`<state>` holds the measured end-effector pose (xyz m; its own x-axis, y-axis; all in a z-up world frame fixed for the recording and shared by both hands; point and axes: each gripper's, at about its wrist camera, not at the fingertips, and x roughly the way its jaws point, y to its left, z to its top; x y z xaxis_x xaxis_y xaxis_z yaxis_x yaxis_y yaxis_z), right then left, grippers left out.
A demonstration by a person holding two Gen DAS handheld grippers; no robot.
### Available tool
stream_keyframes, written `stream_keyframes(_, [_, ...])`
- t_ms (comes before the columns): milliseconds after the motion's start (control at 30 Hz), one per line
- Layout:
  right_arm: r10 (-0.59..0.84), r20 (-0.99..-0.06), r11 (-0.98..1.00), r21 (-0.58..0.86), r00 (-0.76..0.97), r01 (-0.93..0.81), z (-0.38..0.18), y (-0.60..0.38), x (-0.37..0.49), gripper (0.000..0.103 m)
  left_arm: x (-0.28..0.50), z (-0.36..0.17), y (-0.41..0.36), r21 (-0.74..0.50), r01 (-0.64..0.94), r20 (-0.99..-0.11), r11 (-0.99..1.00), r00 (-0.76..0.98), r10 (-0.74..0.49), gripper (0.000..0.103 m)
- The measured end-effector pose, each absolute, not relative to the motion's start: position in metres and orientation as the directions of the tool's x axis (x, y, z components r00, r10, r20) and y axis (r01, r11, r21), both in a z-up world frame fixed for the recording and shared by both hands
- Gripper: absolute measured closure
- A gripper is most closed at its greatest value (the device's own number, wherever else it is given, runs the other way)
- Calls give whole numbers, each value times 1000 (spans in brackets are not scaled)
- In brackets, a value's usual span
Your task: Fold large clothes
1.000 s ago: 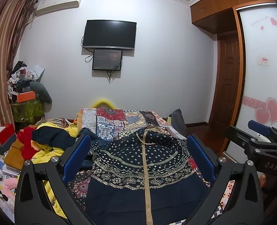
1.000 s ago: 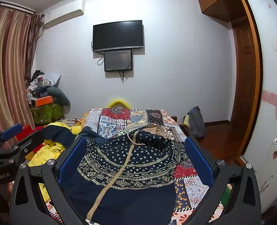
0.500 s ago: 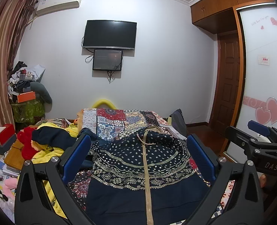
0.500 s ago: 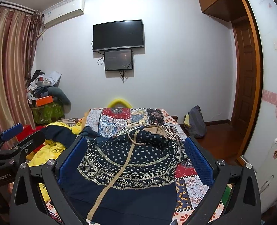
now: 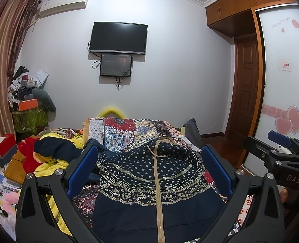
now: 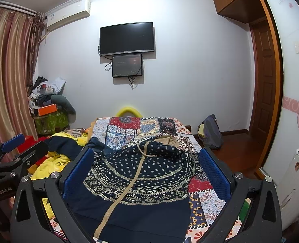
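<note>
On the bed (image 5: 129,129) the navy jacket (image 5: 149,182) lies lengthwise — hood (tan-lined) pointing away; left gripper (image 5: 149,168) and right gripper (image 6: 146,168) both gape, empty.

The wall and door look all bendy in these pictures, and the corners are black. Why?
Left wrist view: the fisheye lens bows the wooden door and ceiling edge, and black corners ring the picture. Right wrist view: same bending, with a bright light patch on the wall above the TV. Both stay sharp; the navy patterned garment is clear.
</note>
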<state>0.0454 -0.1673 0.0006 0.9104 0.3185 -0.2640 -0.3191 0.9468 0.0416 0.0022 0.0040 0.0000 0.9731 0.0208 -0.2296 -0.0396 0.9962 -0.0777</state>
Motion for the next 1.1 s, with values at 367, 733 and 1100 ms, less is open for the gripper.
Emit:
stream_keyframes(367, [319, -273, 947, 44, 908, -319, 1, -168, 47, 0, 4, 1, 7, -81, -43, -234, 996, 972, 24, 0])
stream_keyframes(733, [316, -288, 948, 48, 904, -316, 0, -166, 58, 0, 17, -3, 14, -87, -52, -246, 995, 969, 30, 0])
stream_keyframes(1100, [335, -306, 941, 65, 891, -332, -1, -157, 104, 0, 58, -7, 39, -85, -78, -282, 993, 958, 51, 0])
